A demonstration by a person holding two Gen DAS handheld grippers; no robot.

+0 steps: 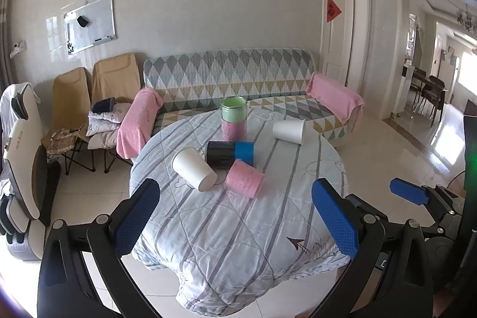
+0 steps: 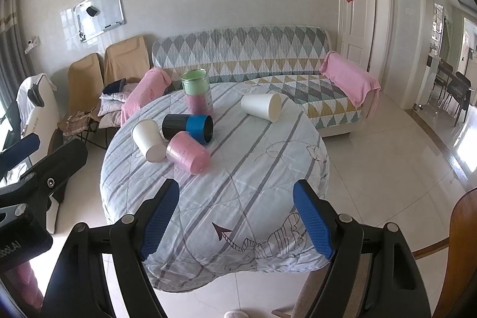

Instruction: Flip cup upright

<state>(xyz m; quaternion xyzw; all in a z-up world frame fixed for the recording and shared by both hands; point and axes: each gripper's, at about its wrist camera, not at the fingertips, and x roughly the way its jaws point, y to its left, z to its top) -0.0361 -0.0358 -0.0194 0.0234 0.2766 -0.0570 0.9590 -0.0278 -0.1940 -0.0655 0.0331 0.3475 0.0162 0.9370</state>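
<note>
Several cups lie on their sides on the round table (image 1: 238,228) (image 2: 238,192) with a striped quilt: a white paper cup (image 1: 193,167) (image 2: 149,143), a pink cup (image 1: 245,178) (image 2: 187,152), a black-and-blue cup (image 1: 230,153) (image 2: 188,127), and a second white cup (image 1: 289,131) (image 2: 261,106) farther back. A green-and-pink cup (image 1: 234,118) (image 2: 197,93) stands upright behind them. My left gripper (image 1: 235,219) is open and empty over the table's near part. My right gripper (image 2: 235,221) is open and empty, also short of the cups.
A patterned sofa (image 1: 238,79) with pink towels stands behind the table. Folding chairs (image 1: 89,97) and a white appliance (image 1: 21,154) are at left. A wooden chair back (image 2: 459,252) is at right. Tiled floor surrounds the table.
</note>
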